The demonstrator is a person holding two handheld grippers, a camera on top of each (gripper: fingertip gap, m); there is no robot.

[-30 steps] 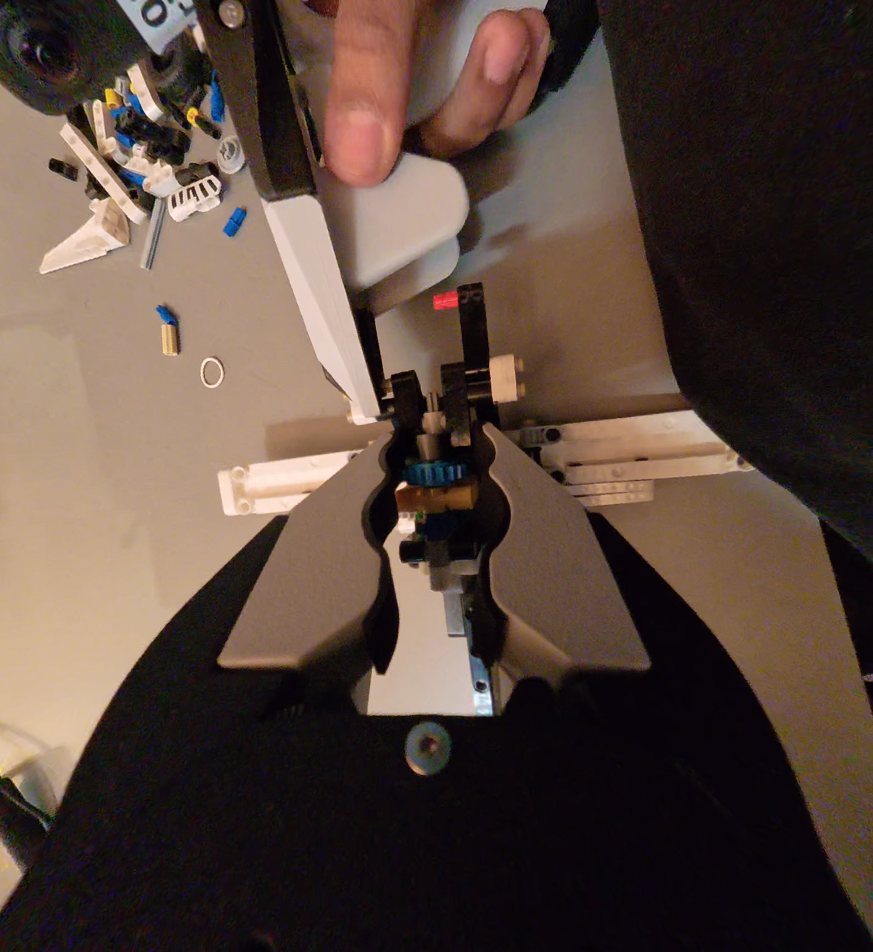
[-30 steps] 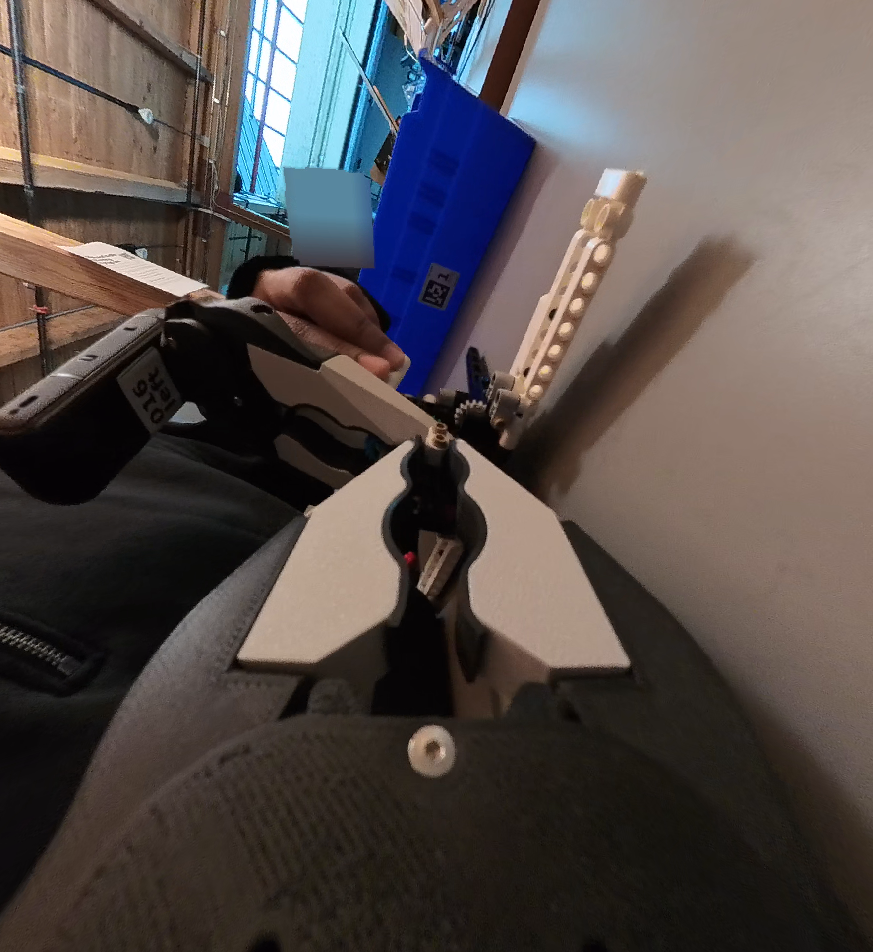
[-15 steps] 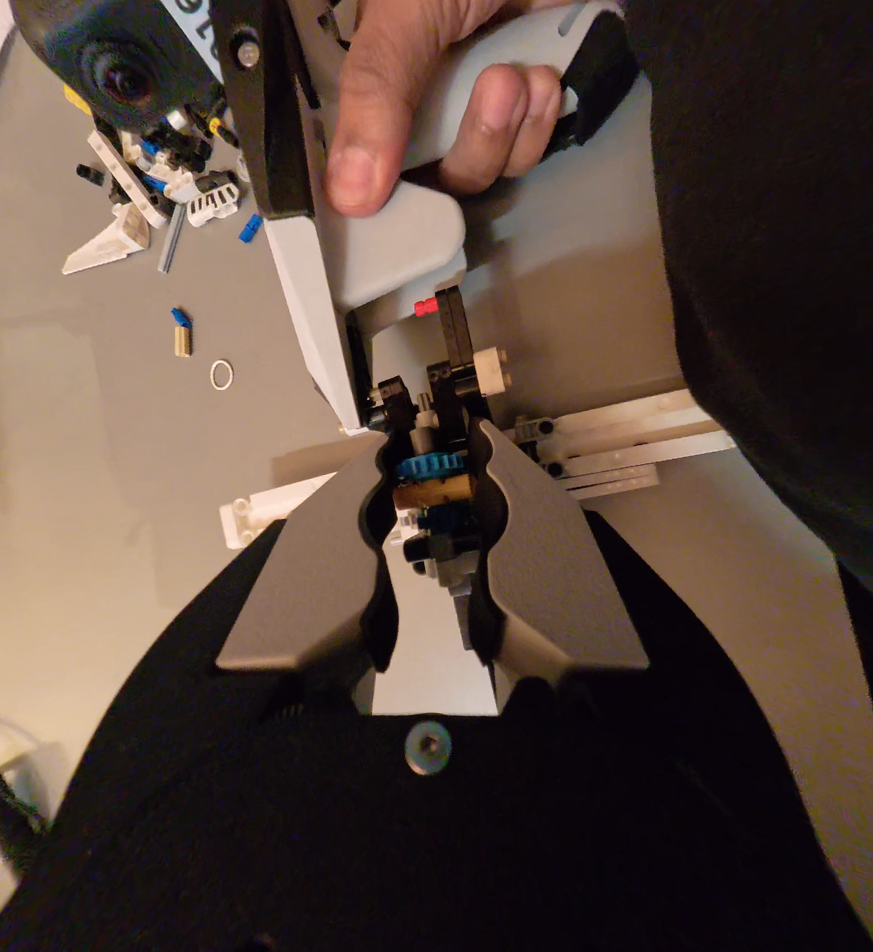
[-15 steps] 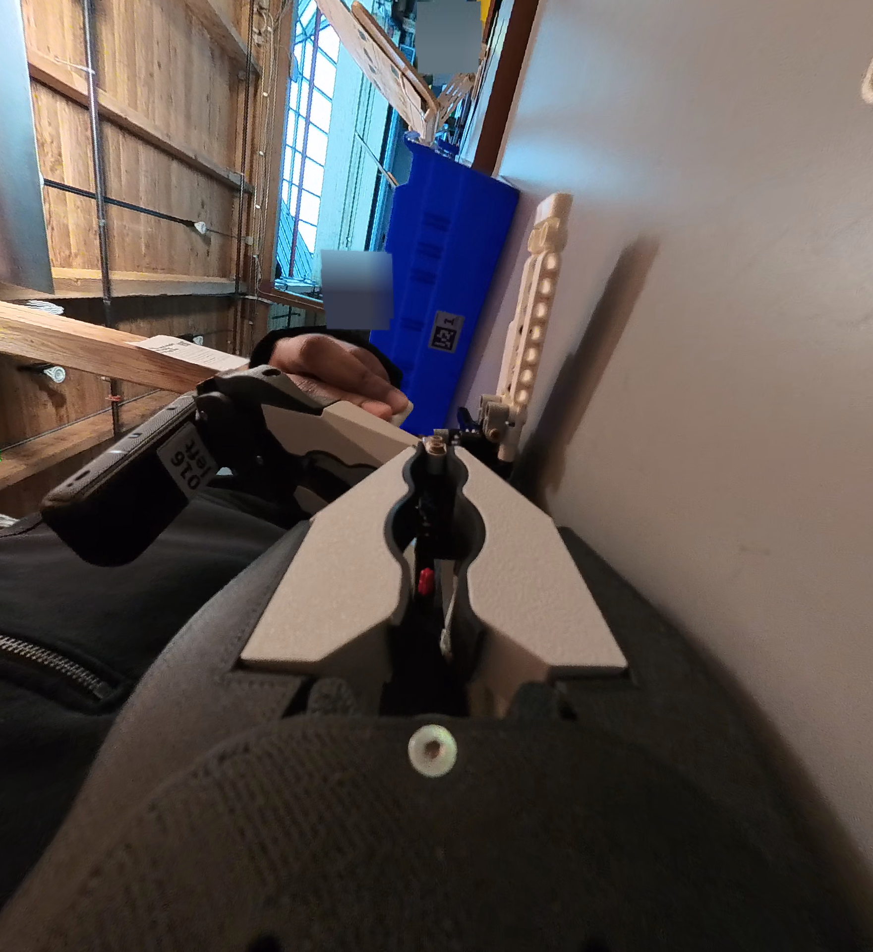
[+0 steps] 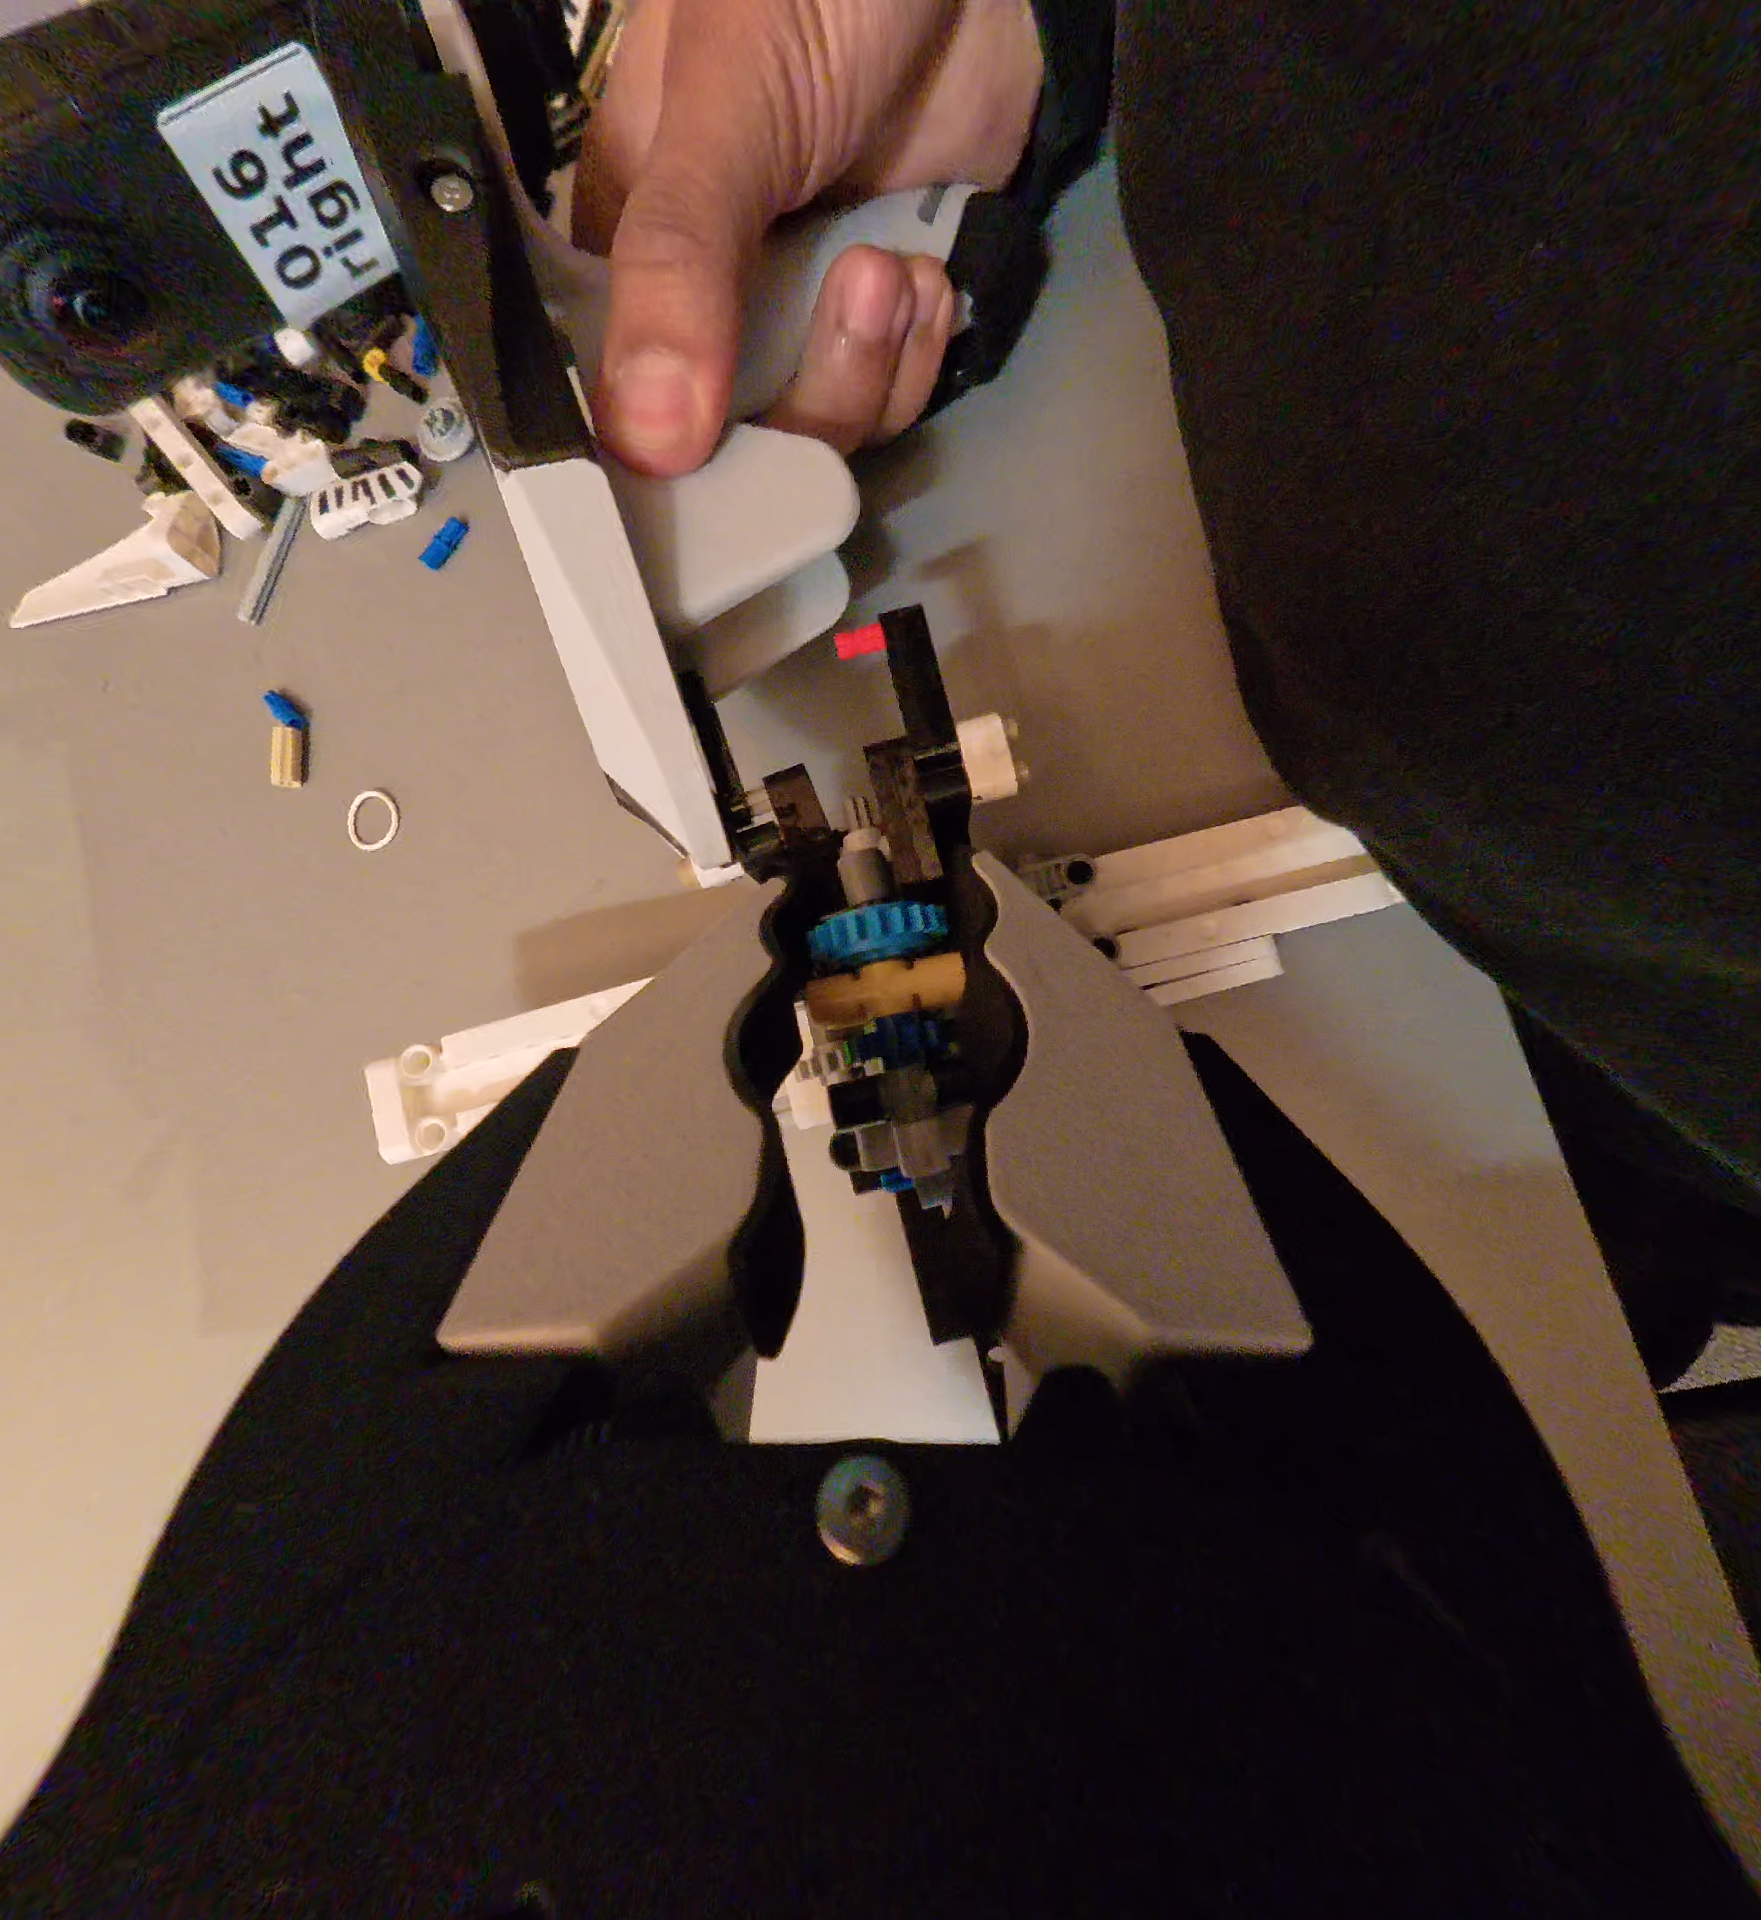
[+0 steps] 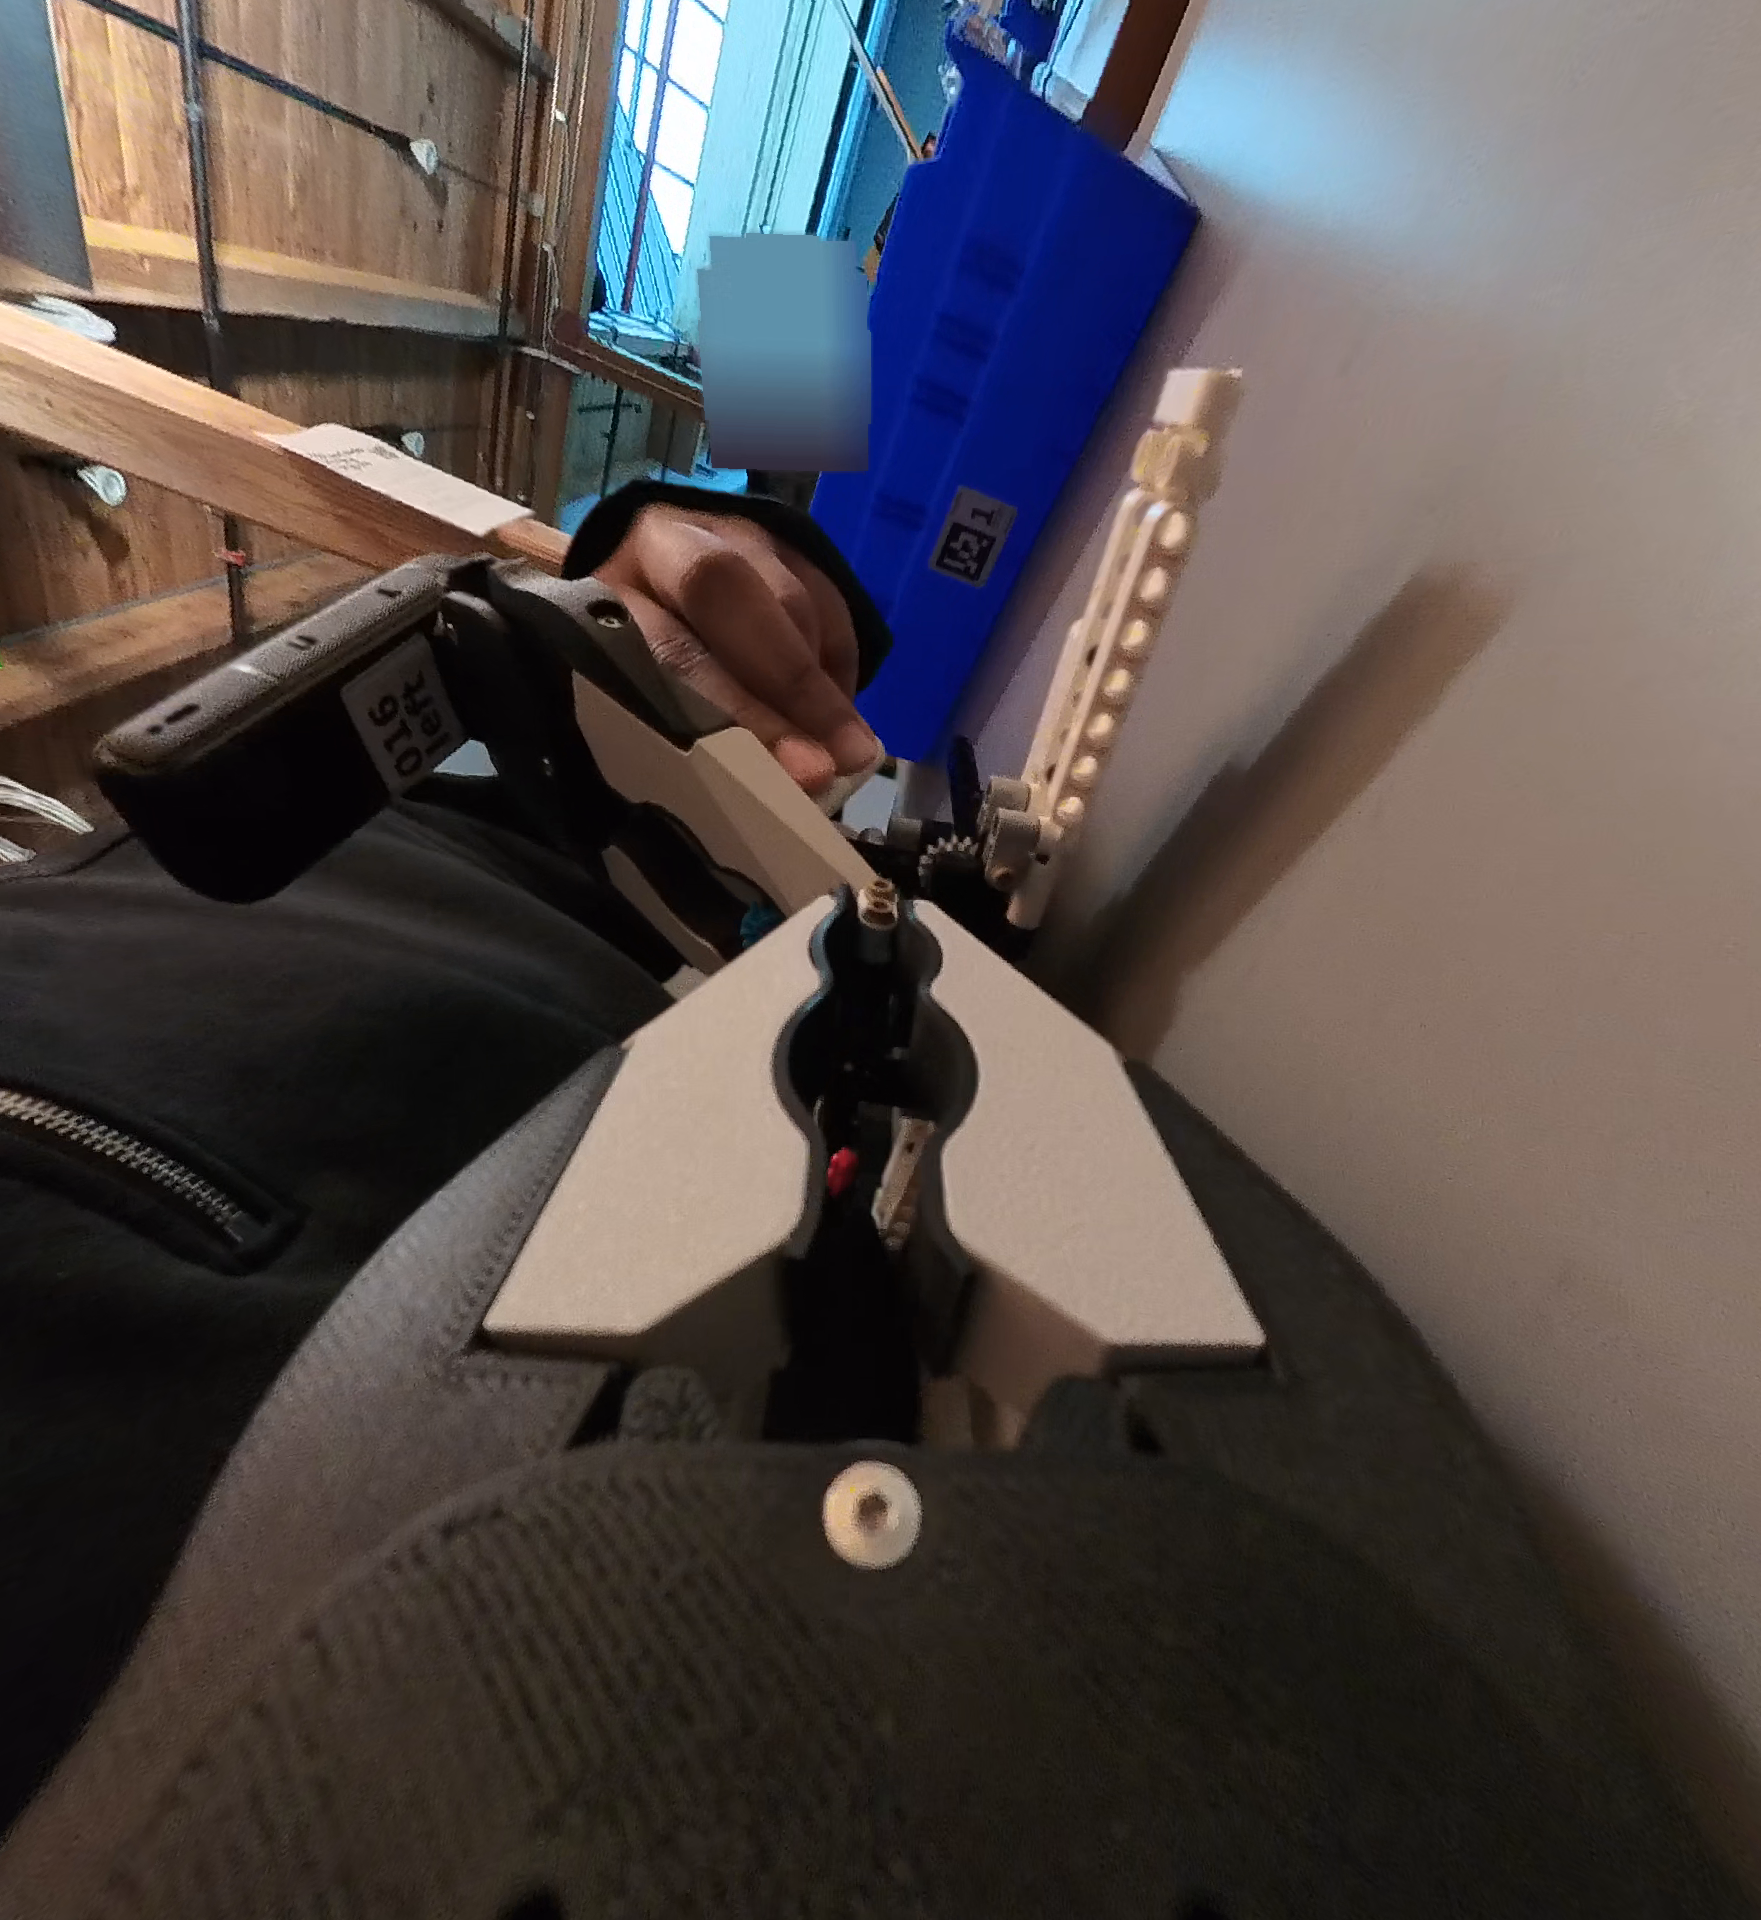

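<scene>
In the left wrist view my left gripper point(image 5: 876, 883) is shut on the gear stack of a toy brick model: a blue gear point(image 5: 876, 930) and a tan gear point(image 5: 886, 987) sit between its pads. White beams point(image 5: 1229, 883) stick out on both sides, and a black arm with a red pin point(image 5: 858, 643) rises behind. My right gripper point(image 5: 725, 842) comes in from the upper left, a hand on its handle. In the right wrist view the right gripper point(image 6: 876, 920) is shut on a thin black piece with a tan pin tip point(image 6: 877, 896). The left gripper point(image 6: 751, 800) lies just beyond it, next to a white holed beam point(image 6: 1115, 675).
A pile of loose toy pieces point(image 5: 263, 436), a white wedge point(image 5: 117, 582), a blue and tan pin point(image 5: 286, 732) and a white ring point(image 5: 374, 820) lie on the grey table point(image 5: 128, 1039). A blue bin point(image 6: 1001, 416) stands at the far edge. A person's dark clothing point(image 5: 1478, 520) is close on the right. My left and right fingertips are right by each other.
The right gripper's pads have closed tighter on the black piece. Both grippers and the model have tilted and shifted a little. The left grip on the gear stack is unchanged.
</scene>
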